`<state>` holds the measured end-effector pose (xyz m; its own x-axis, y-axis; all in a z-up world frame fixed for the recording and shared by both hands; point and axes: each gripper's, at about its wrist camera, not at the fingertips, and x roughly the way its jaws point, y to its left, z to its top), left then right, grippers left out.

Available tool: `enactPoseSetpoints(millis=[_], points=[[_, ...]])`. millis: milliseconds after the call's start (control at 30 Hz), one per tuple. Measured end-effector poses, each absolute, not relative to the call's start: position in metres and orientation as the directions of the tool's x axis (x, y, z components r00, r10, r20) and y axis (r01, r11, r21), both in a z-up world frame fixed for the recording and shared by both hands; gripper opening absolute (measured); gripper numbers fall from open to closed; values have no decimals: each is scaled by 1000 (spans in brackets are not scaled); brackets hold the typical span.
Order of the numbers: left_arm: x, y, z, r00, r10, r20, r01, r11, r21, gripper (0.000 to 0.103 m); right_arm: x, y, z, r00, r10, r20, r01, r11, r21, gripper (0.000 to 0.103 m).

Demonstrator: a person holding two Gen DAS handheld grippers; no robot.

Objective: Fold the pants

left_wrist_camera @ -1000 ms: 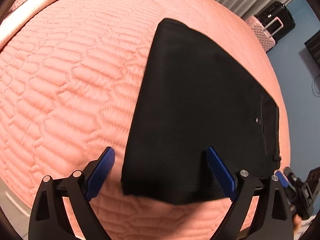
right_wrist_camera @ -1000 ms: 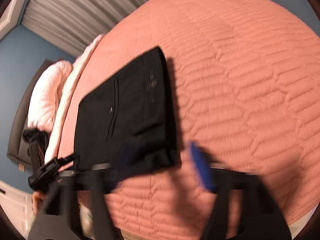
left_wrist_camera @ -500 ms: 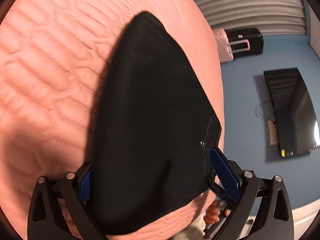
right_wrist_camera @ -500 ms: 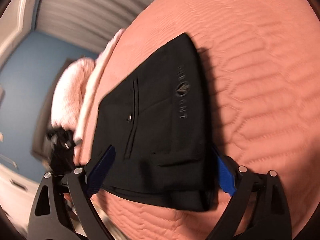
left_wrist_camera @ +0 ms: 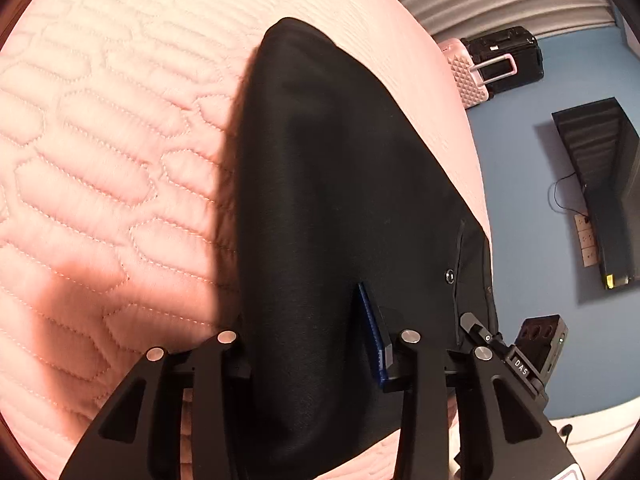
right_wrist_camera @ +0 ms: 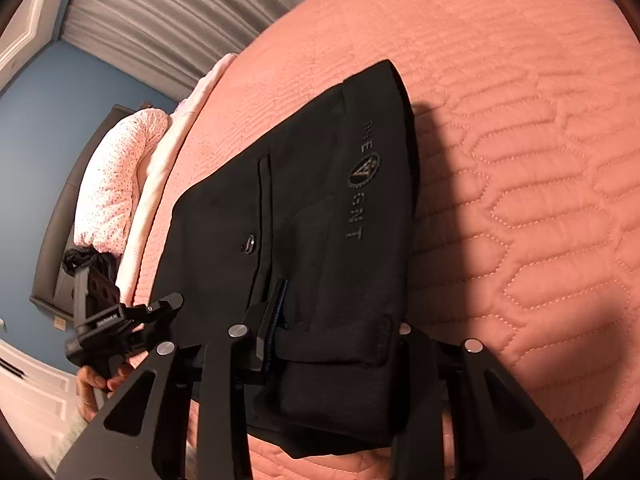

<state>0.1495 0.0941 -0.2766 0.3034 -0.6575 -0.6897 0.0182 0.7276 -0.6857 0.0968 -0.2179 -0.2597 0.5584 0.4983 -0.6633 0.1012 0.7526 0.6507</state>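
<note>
Hidden: one pad of each gripper, under black cloth.
Pants: near edge bunched between both pairs of fingers.
Left gripper: closing, cloth between.
Right gripper: closing, cloth between.

One pair of pants, two grippers, two suitcases, one television, one pillow, one quilt.
</note>
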Motion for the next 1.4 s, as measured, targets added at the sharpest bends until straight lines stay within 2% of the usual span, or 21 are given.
enactPoseSetpoints(millis=[67, 100, 200, 300, 367, 467, 533, 567, 600, 700, 967, 1400], points=[[150, 82, -271, 303, -617, -726, 42, 770, -637, 43, 97, -219, -265, 548, 496, -674, 119, 751, 650, 42], [142, 83, -267, 299, -601, -741, 65, 788, -613, 53, 94, -225, -268, 550, 500, -668, 118, 746, 656, 43], [141, 52, -256, 292, -505, -812, 155, 863, -481, 71, 94, -227, -269, 551, 502, -667, 128, 739, 662, 44], [140, 32, -254, 305, -392, -868, 205, 917, -342, 80, 96, -225, -269, 542, 496, -678, 134, 746, 653, 46], [141, 27, -253, 311, -358, -880, 185, 931, -313, 80, 97, -228, -270, 537, 494, -684, 135, 750, 648, 45], [144, 28, -252, 300, -353, -886, 152, 935, -321, 75, 97, -224, -269, 541, 481, -690, 131, 762, 634, 39], [143, 29, -247, 307, -337, -890, 151, 941, -304, 65, 97, -220, -264, 549, 478, -686, 129, 762, 634, 32], [143, 31, -245, 311, -334, -890, 151, 942, -301, 56, 96, -218, -261, 554, 471, -687, 120, 771, 626, 29], [140, 42, -242, 313, -332, -890, 153, 942, -297, 45, 96, -215, -258, 557, 460, -692, 113, 783, 612, 28], [140, 48, -234, 317, -319, -893, 160, 946, -282, 28, 95, -208, -250, 563, 435, -702, 102, 807, 582, 26], [133, 33, -214, 351, -258, -900, 187, 961, -202, 19, 92, -208, -241, 578, 432, -693, 103, 804, 586, 25], [132, 43, -171, 408, -308, -860, 189, 950, -250, 15, 87, -205, -206, 595, 433, -677, 73, 810, 582, 24]])
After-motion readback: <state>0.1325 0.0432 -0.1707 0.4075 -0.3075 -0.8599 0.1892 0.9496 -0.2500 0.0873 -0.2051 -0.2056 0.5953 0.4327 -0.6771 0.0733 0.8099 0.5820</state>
